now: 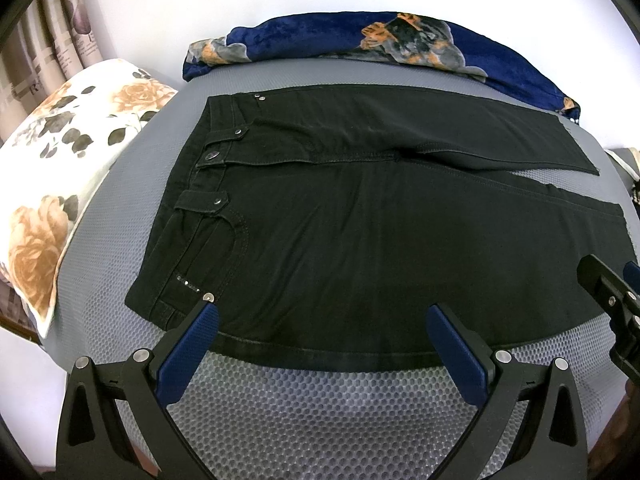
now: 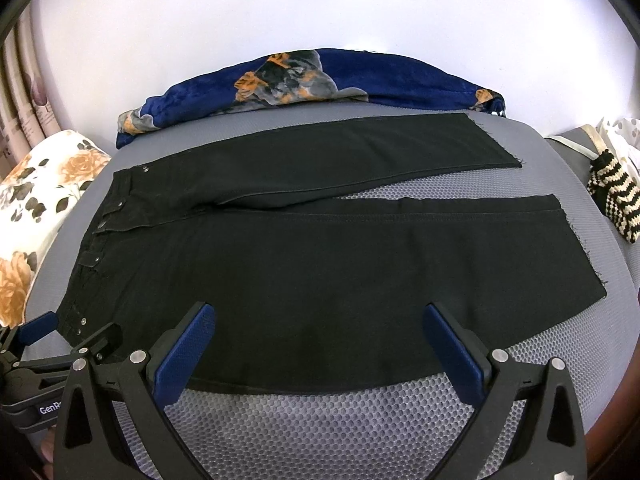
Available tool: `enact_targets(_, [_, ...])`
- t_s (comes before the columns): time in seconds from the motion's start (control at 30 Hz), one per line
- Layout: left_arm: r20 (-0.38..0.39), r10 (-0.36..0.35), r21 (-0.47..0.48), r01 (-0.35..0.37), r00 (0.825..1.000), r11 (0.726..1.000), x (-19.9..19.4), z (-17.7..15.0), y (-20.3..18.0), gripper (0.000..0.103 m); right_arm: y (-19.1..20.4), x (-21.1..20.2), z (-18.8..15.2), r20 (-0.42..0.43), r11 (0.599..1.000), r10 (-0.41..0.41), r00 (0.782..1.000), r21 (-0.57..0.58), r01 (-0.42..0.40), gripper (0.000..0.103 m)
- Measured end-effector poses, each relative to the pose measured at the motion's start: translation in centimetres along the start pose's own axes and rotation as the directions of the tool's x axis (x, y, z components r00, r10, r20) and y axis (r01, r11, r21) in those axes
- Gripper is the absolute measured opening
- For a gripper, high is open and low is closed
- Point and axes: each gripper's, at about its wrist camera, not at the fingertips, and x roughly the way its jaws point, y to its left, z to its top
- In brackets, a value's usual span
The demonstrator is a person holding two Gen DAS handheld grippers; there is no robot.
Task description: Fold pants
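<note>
1. Both claws are spread wide and pinch nothing. Left gripper (image 1: 322,322) hovers at the near edge of the pants by the hip; its blue pads (image 1: 188,354) straddle the outer side seam, and I judge the wide spread is meant to take in the thick denim edge.
2. Right gripper (image 2: 320,322) hovers further along the same near edge, over the lower leg, equally spread and empty. In the left view it (image 1: 612,304) shows at the right border, so the two tools sit side by side along one seam, likely to lift that leg evenly.
3. Black pants (image 2: 320,272) lie flat, front up, on the grey mesh bed surface (image 2: 320,424): waistband to the left, the two legs running right and parting slightly, raw frayed hems at the far right. No fold is made yet.
4. With the near leg closest to both tools, the sensible first step seems to be carrying it over onto the far leg (image 2: 360,152). Whether either finger already touches the cloth, I cannot tell.
5. Beyond the pants a blue floral blanket (image 1: 360,40) is bunched along the far side, near the far leg. A floral pillow (image 1: 60,184) rests to the left, and a striped knit item (image 2: 612,196) sits to the right, both apart from the cloth.
</note>
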Motion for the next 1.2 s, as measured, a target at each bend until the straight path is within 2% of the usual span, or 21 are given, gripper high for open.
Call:
enact_targets(0.37, [-0.004,-0.014,-0.014,0.014,1.000,1.000,0.7,0.7,0.4,0.103,-0.5,0.7,0.5,-0.017,1.000,0.019,1.000,0.013,-0.019,0.103])
enact_targets(0.6, [0.019,-0.024,-0.048,0.025,1.000,0.999,1.8,3.4,3.0,0.100,-1.1,1.5,1.6,-0.015,0.999,0.027,1.000,0.037,-0.027,0.103])
enact_targets(0.7, [0.041,-0.030,-0.070,0.033,0.999,0.997,2.4,5.6,5.2,0.093,-1.4,1.4,2.5,0.034,0.999,0.033,0.999,0.040,-0.034,0.103])
enact_targets(0.77, [0.051,-0.045,-0.089,0.049,0.998,0.995,2.9,7.1,6.7,0.079,-1.6,1.2,3.4,0.077,0.999,0.032,0.997,0.026,-0.034,0.103])
enact_targets(0.8, [0.054,-0.057,-0.101,0.062,0.997,0.993,3.3,7.9,7.5,0.077,-1.6,1.3,3.8,0.090,0.999,0.028,0.996,0.018,-0.029,0.103])
enact_targets(0.87, [0.049,-0.100,-0.129,0.106,0.994,0.986,4.3,9.5,9.4,0.064,-1.8,1.6,4.8,0.098,1.000,0.019,0.995,0.008,-0.020,0.103])
enact_targets(1.0, [0.037,-0.214,-0.204,0.217,0.976,0.955,7.2,12.8,13.2,0.053,-2.5,2.9,7.0,0.097,0.999,0.010,0.995,0.036,-0.014,0.103])
enact_targets(1.07, [0.030,-0.282,-0.244,0.280,0.959,0.928,8.9,14.3,15.1,0.045,-3.0,3.8,8.0,0.081,0.997,0.031,0.996,0.065,-0.036,0.103])
enact_targets(1.13, [0.025,-0.366,-0.297,0.356,0.930,0.886,10.9,15.7,17.1,0.041,-3.5,4.6,9.0,0.068,0.993,0.056,0.996,0.096,-0.063,0.103])
enact_targets(1.2, [0.026,-0.409,-0.337,0.393,0.912,0.855,12.6,16.7,18.5,0.040,-4.0,5.7,10.0,0.049,0.986,0.098,0.994,0.133,-0.104,0.103])
